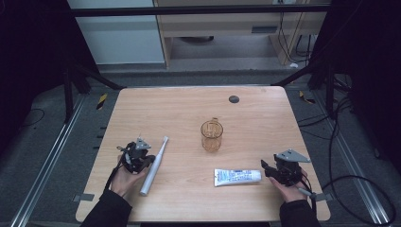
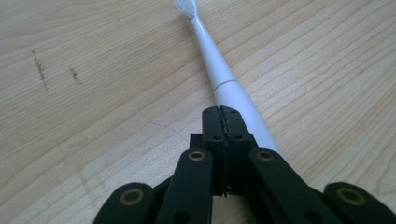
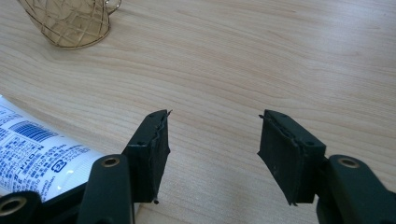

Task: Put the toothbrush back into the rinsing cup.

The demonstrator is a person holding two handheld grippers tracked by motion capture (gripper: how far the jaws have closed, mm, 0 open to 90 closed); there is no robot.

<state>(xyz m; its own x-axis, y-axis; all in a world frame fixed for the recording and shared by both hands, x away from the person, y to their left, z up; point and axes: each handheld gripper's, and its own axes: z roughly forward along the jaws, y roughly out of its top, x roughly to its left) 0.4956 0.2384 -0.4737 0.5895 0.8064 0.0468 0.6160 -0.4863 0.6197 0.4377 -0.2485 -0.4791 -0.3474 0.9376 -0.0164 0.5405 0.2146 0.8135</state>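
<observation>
The jaws of the left gripper are pressed flat together with nothing between them, their tips hovering just over the handle of a white electric toothbrush. In the left gripper view the toothbrush runs away from the closed tips, its body passing under and to the right of them and its bristled head lying at the far end on bare wood. Whether the tips touch the handle cannot be told.

The jaws of the right gripper stand apart with a clear gap, and only the wooden surface shows between the 2 pads. They hold nothing. Just to the left of the left pad lies the end of a white toothpaste tube with blue print, close to that pad but outside the gap.

From the high view, the left gripper sits in the person's left hand near the front left of the surface, with the toothbrush lying slanted just beside it, head pointing away from the person. The right gripper is held near the front right, and the toothpaste tube lies flat just to its left. An amber glass mug stands upright near the middle of the surface, well apart from both grippers.
</observation>
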